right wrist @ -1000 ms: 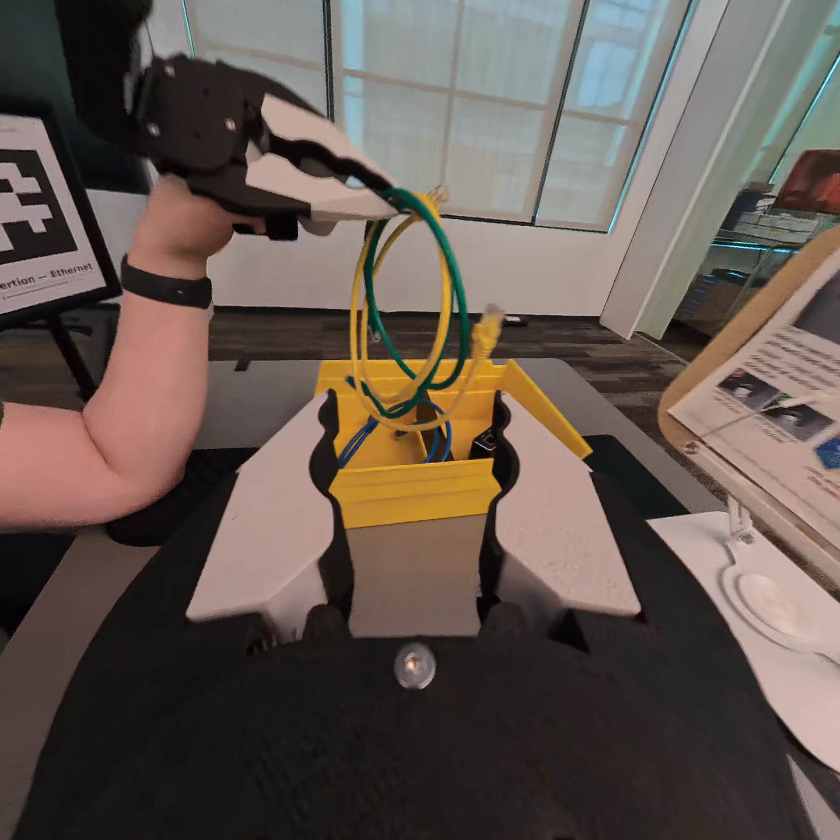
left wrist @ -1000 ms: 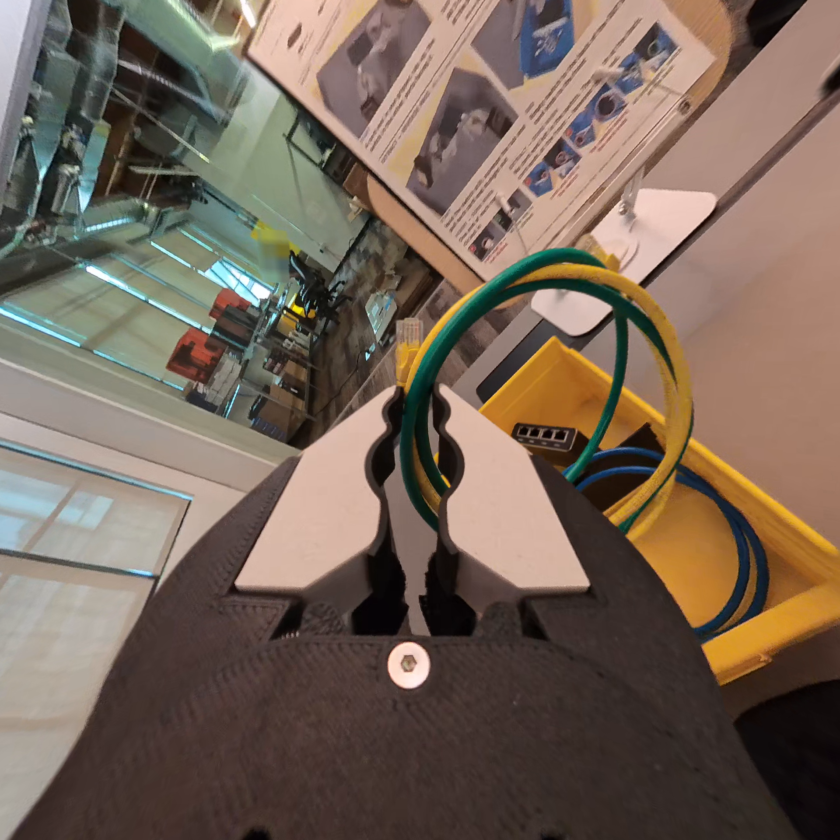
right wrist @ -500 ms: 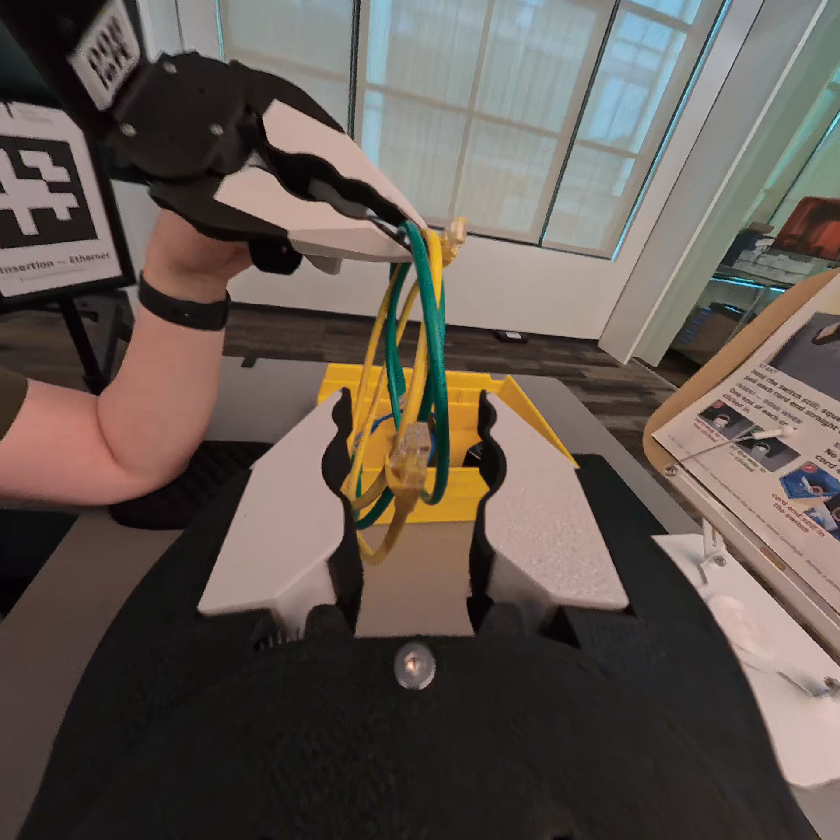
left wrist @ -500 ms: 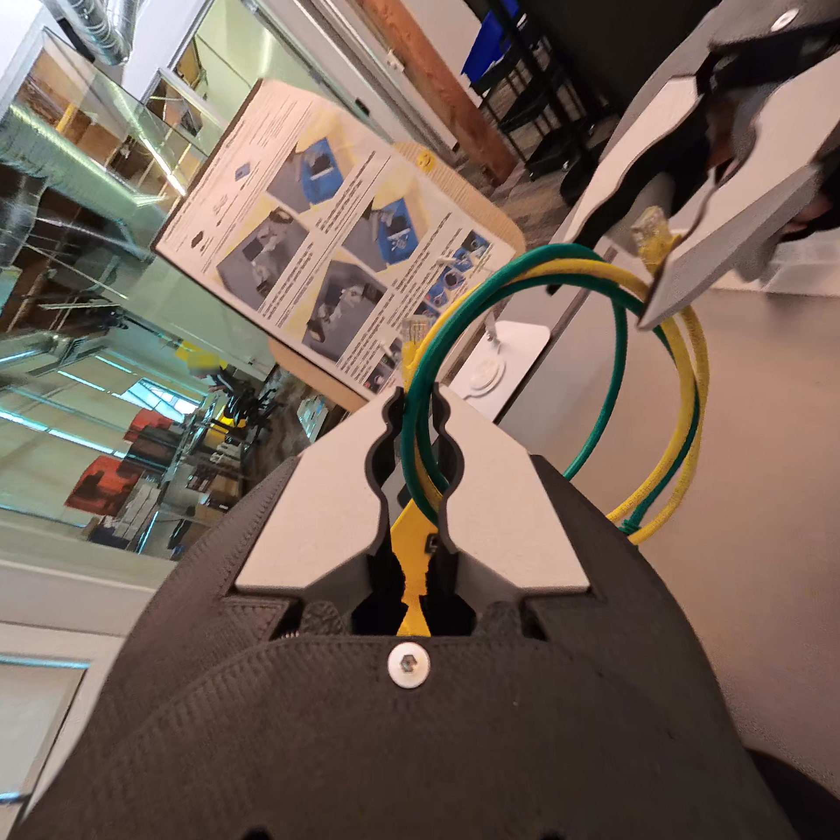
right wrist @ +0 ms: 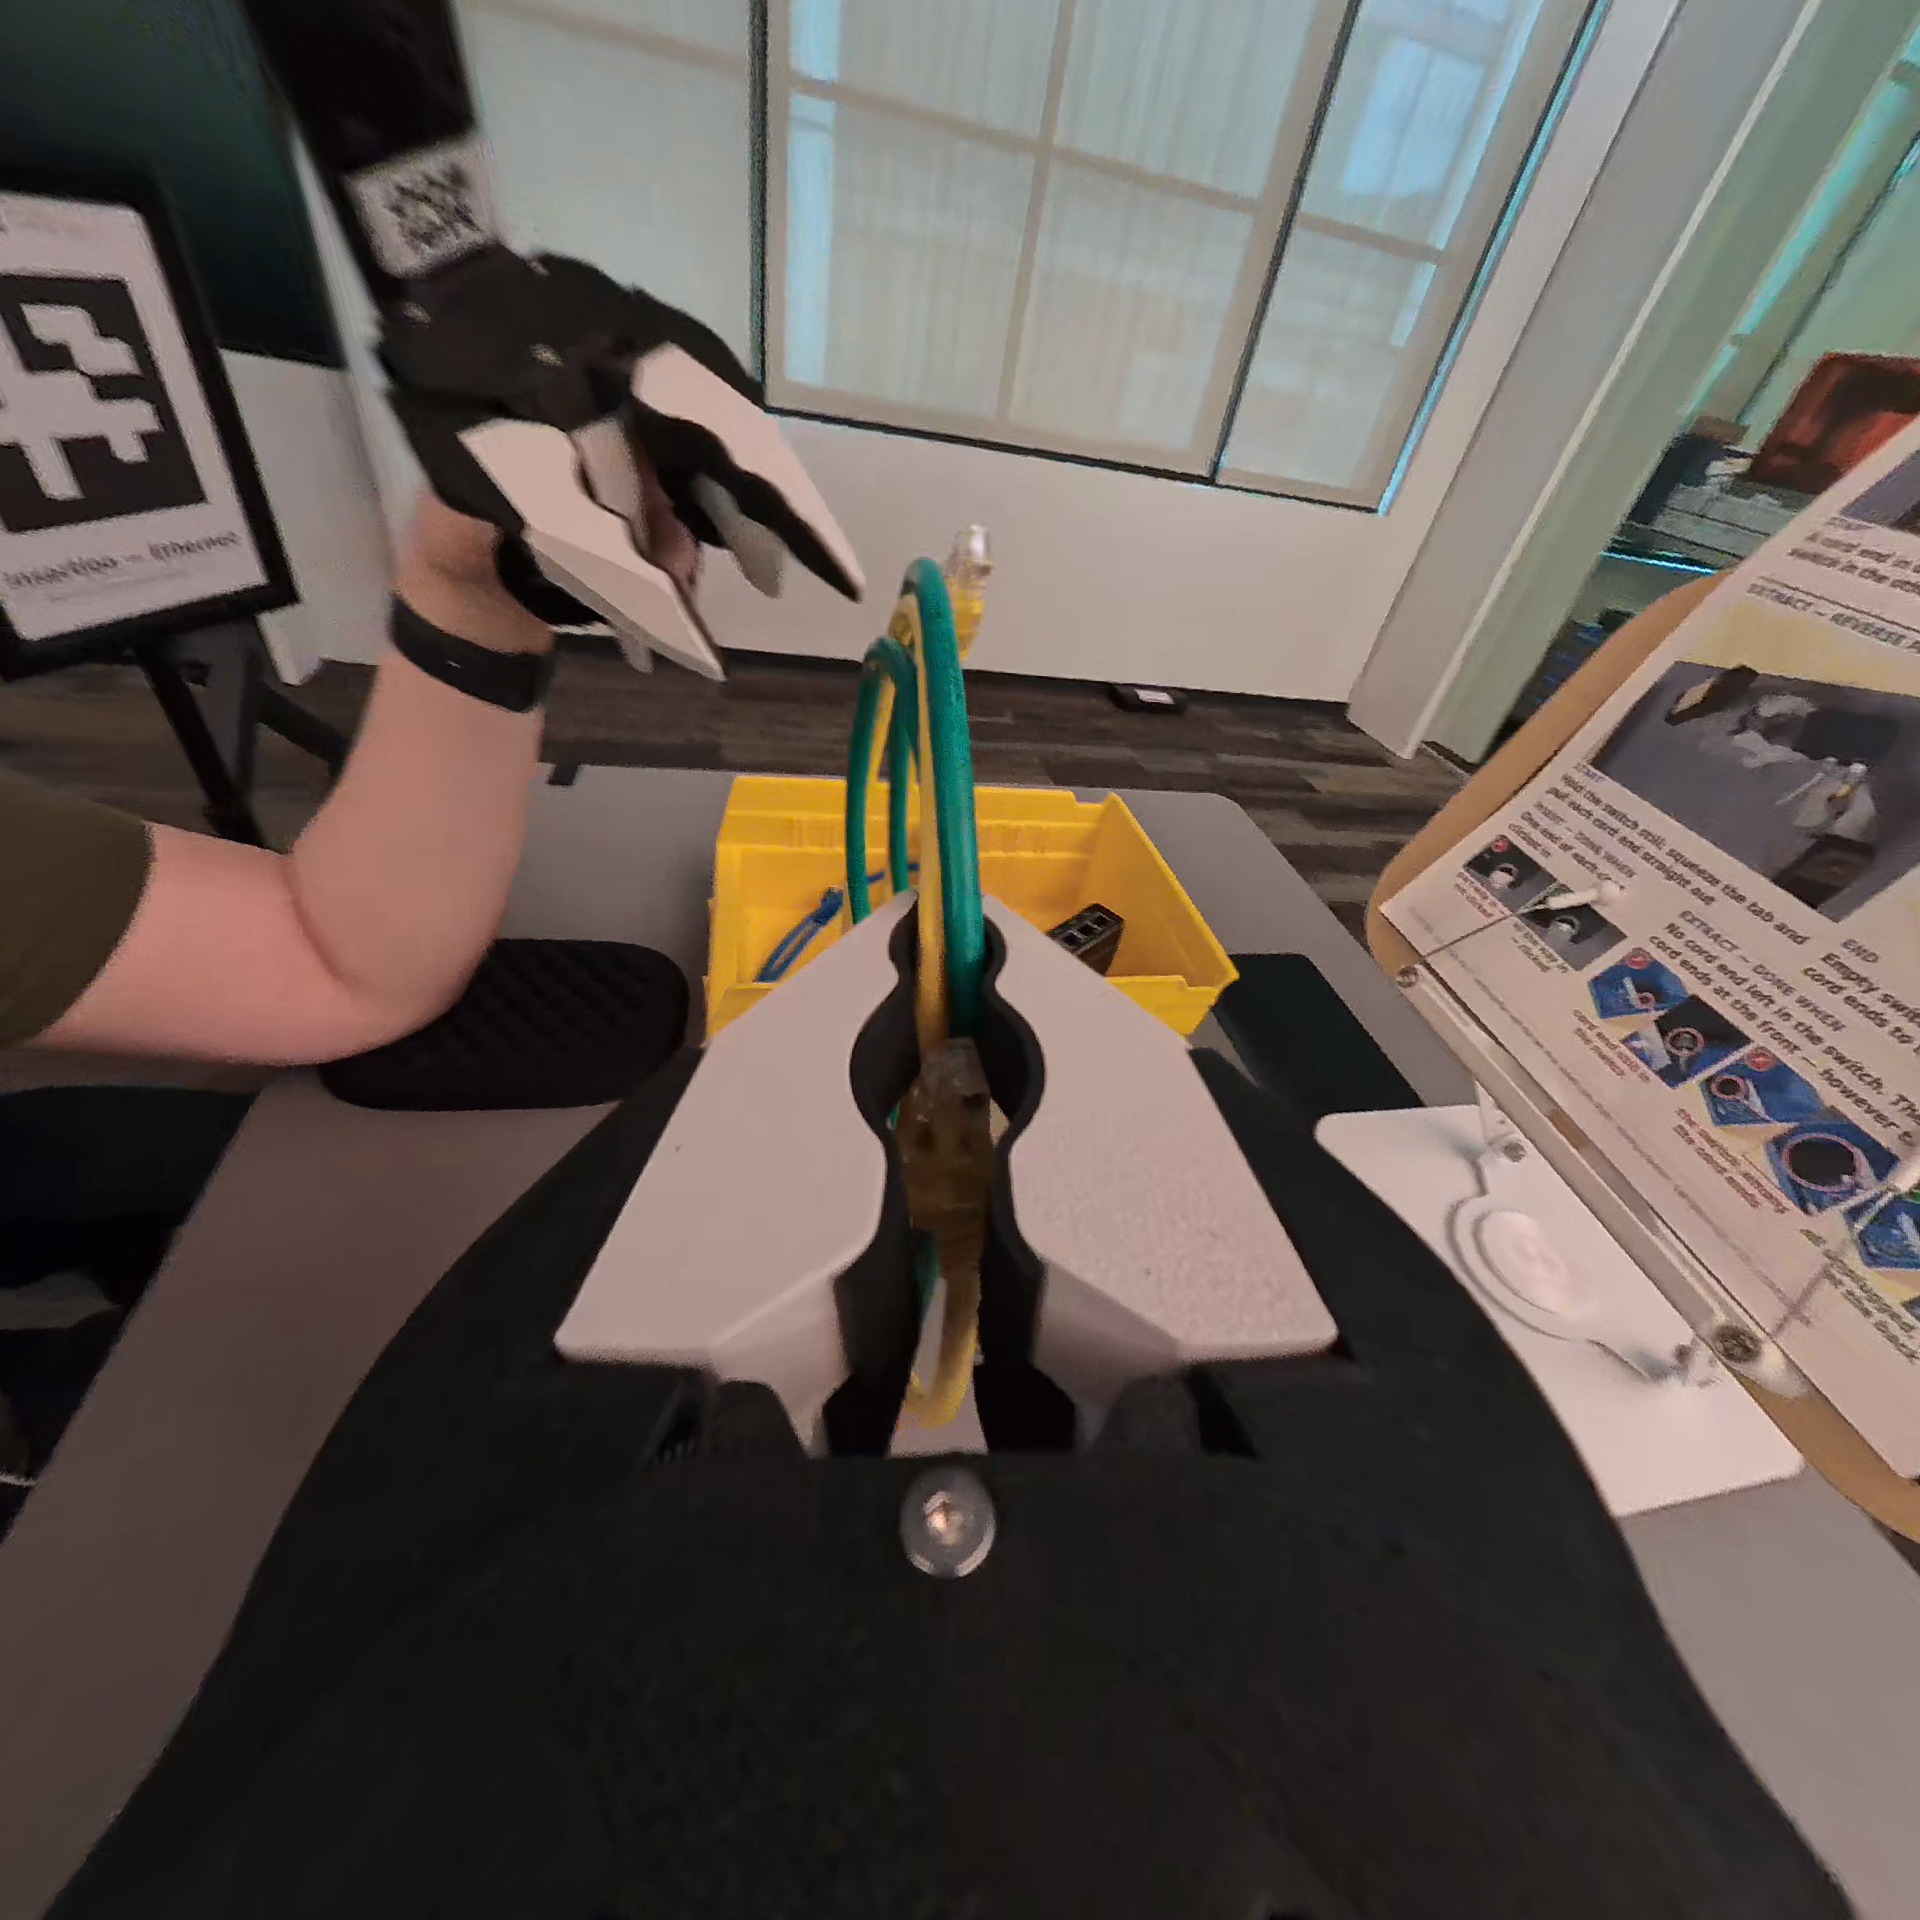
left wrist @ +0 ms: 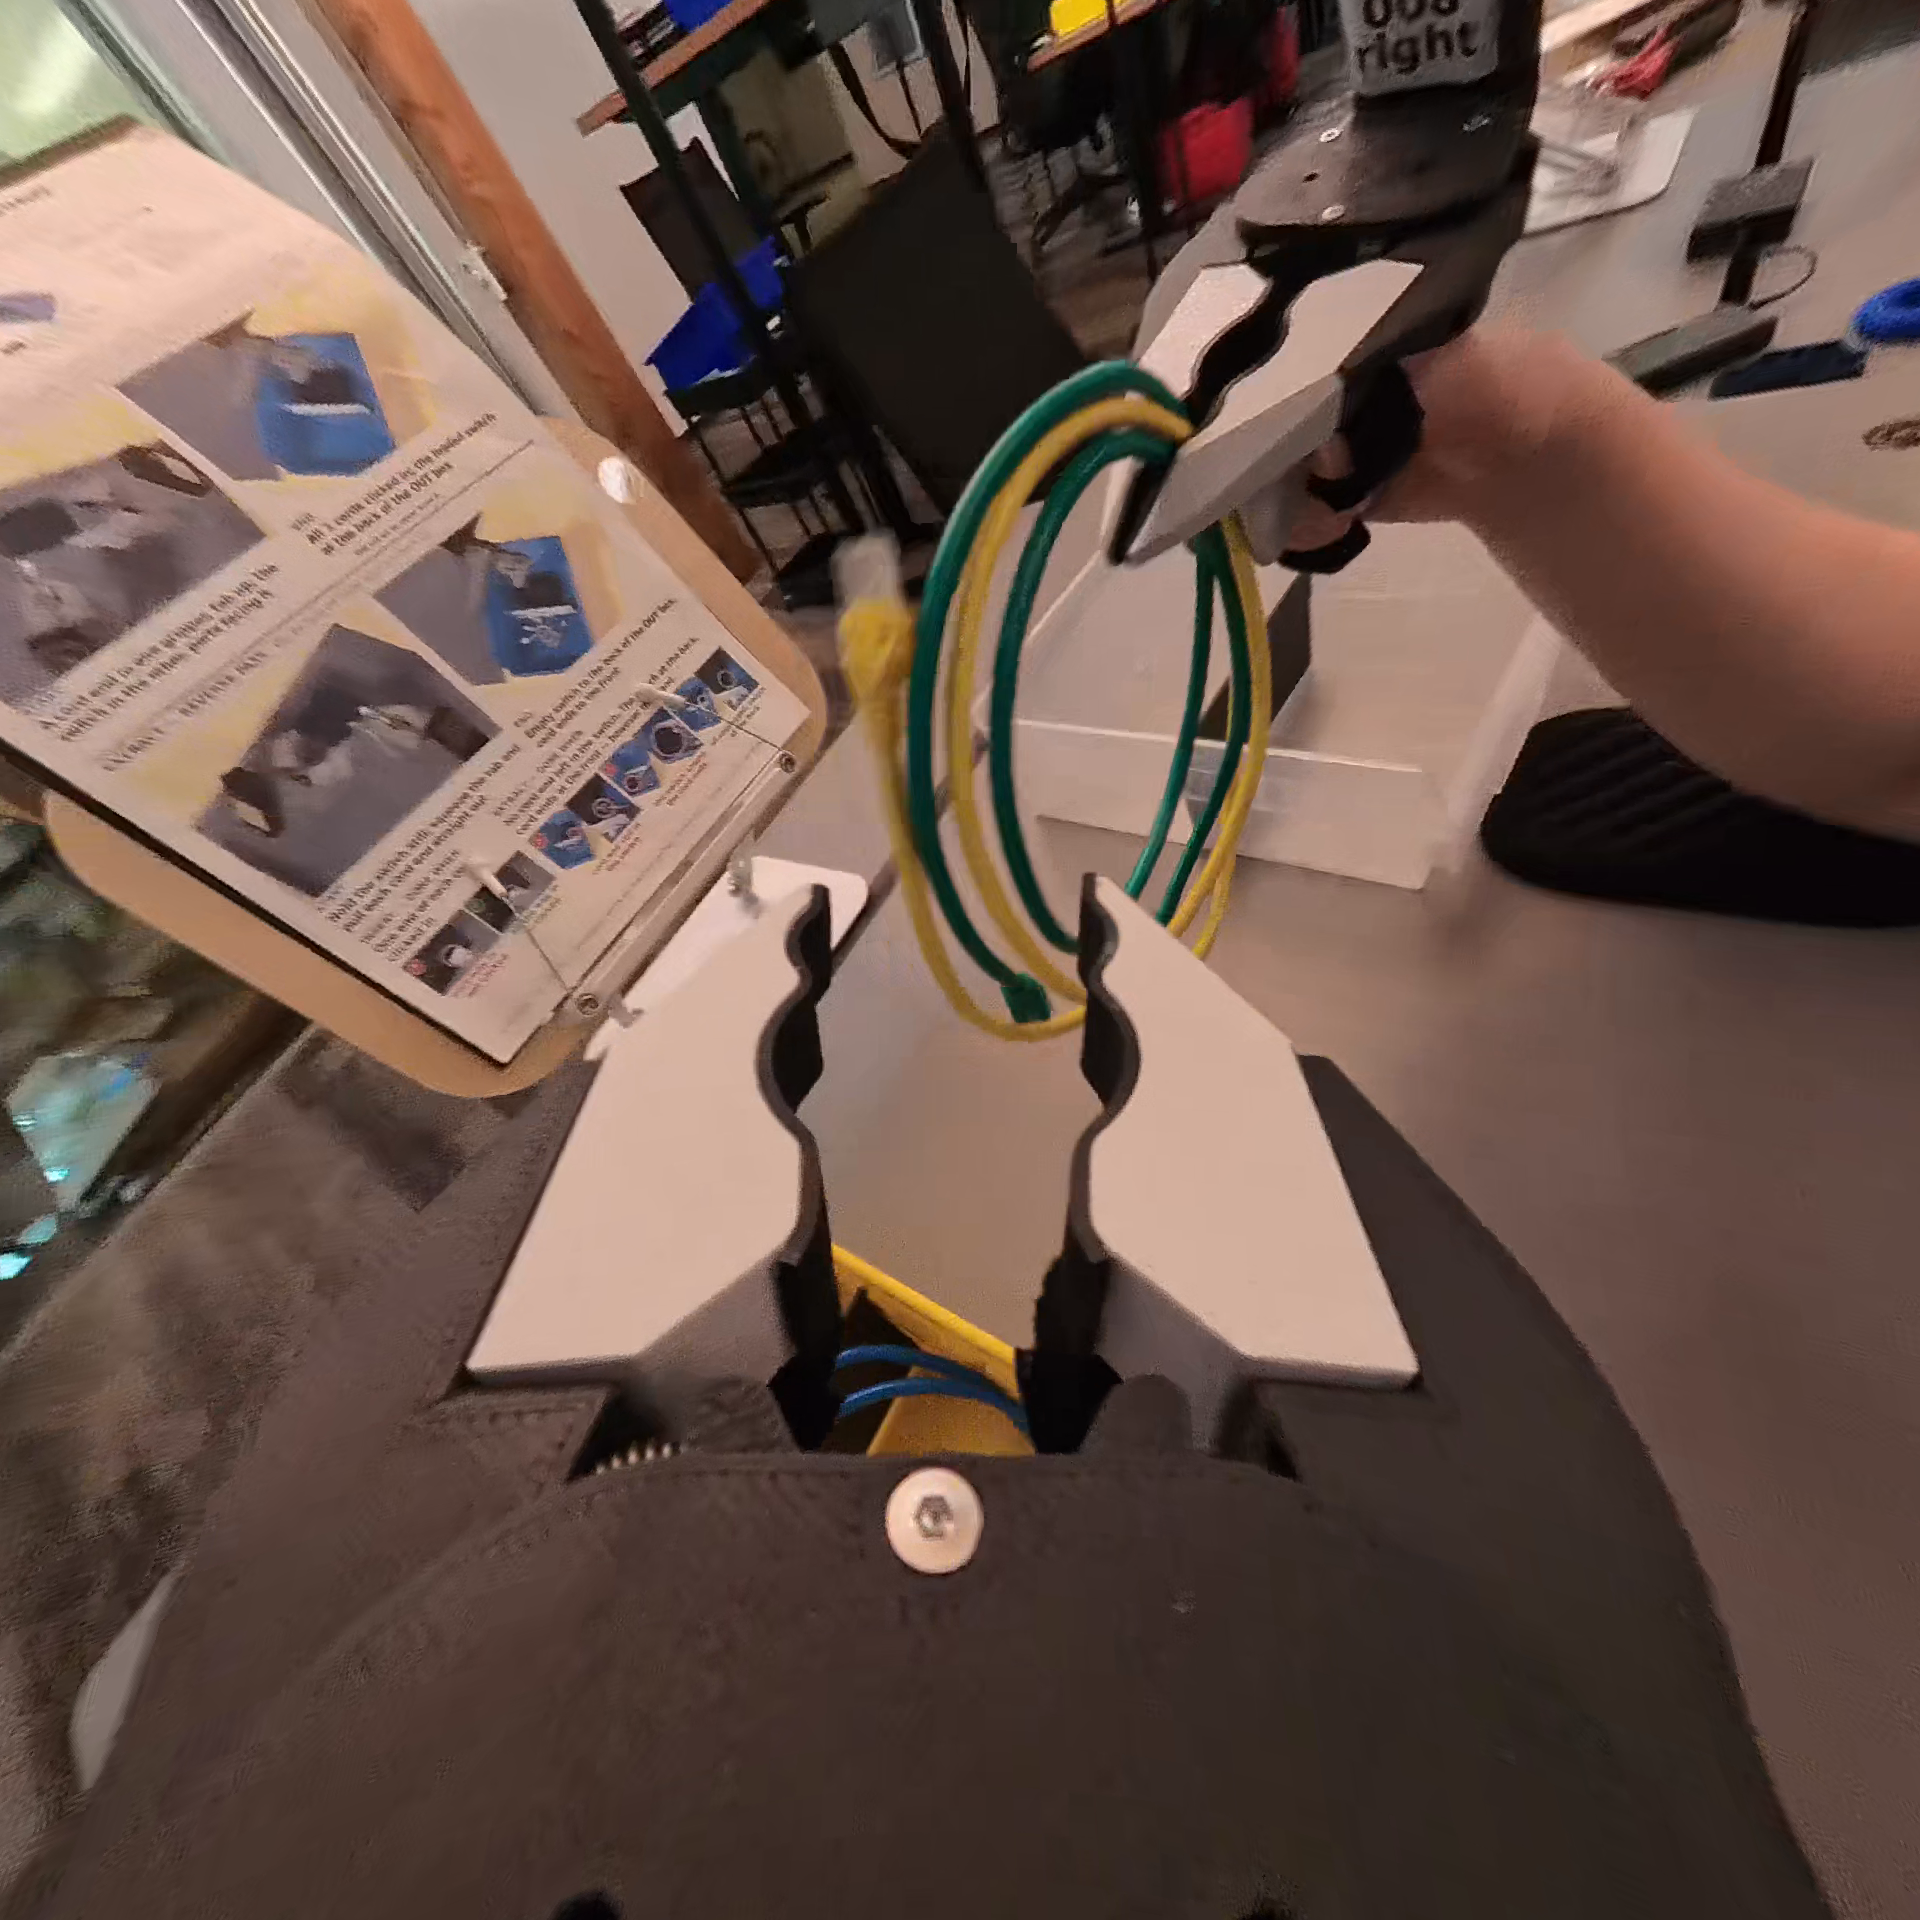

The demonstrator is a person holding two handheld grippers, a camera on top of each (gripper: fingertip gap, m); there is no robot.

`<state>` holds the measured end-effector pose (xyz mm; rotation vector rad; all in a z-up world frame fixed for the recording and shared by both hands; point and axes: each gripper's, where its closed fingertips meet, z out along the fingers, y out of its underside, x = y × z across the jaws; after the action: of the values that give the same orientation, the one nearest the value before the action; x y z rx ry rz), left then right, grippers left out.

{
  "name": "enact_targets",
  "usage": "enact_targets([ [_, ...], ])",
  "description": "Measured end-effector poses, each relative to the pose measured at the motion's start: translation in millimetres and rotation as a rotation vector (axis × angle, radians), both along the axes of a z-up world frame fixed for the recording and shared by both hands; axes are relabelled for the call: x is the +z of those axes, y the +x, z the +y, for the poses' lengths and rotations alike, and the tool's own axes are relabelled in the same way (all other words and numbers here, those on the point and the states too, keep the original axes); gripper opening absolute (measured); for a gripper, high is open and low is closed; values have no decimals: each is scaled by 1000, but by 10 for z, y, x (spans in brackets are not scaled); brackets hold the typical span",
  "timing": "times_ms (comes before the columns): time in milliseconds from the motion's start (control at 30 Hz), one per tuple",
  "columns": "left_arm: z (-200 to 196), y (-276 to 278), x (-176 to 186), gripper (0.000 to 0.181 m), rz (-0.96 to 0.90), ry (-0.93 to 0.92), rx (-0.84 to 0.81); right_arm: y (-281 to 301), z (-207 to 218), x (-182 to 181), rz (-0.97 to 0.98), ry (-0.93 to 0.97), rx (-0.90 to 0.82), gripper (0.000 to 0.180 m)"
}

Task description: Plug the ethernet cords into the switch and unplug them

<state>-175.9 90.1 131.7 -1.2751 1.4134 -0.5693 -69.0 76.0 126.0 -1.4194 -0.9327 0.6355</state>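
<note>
The right tool (right wrist: pixel 940 997) clamps the coiled yellow and green ethernet cords (right wrist: pixel 940 727), the left tool (left wrist: pixel 951 971) gapes wide, and nothing is plugged into the switch (right wrist: pixel 1088 928) yet.

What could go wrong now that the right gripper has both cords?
1. The right gripper pinches the yellow cord and green cord together, so separating one to plug may drop the other.
2. The coils interloop and could snag when pulled apart.
3. The switch sits loose in the yellow bin beside the blue cord; it may shift under insertion. The left gripper is open, holding nothing.
</note>
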Motion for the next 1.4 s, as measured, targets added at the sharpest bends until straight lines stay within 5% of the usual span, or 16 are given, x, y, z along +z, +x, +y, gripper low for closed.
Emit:
enact_targets([
  [33,28,3,-17,50,-6,-26,-12,30,-38,25,10,-4,15,2],
  [167,22,129,-97,59,-35,-174,-149,121,-195,139,70,-4,100,2],
  [333,-153,337,-82,37,-130,-279,-404,142,-381,269,171,-3,243,2],
  [700,-829,442,29,26,-195,-362,-792,184,-529,374,307,-12,420,2],
  [1000,-1011,477,65,9,-215,-279,-838,178,-511,369,340,-23,445,2],
  [1400,-569,454,158,3,-255,-267,-590,288,-63,117,293,-107,223,3],
])
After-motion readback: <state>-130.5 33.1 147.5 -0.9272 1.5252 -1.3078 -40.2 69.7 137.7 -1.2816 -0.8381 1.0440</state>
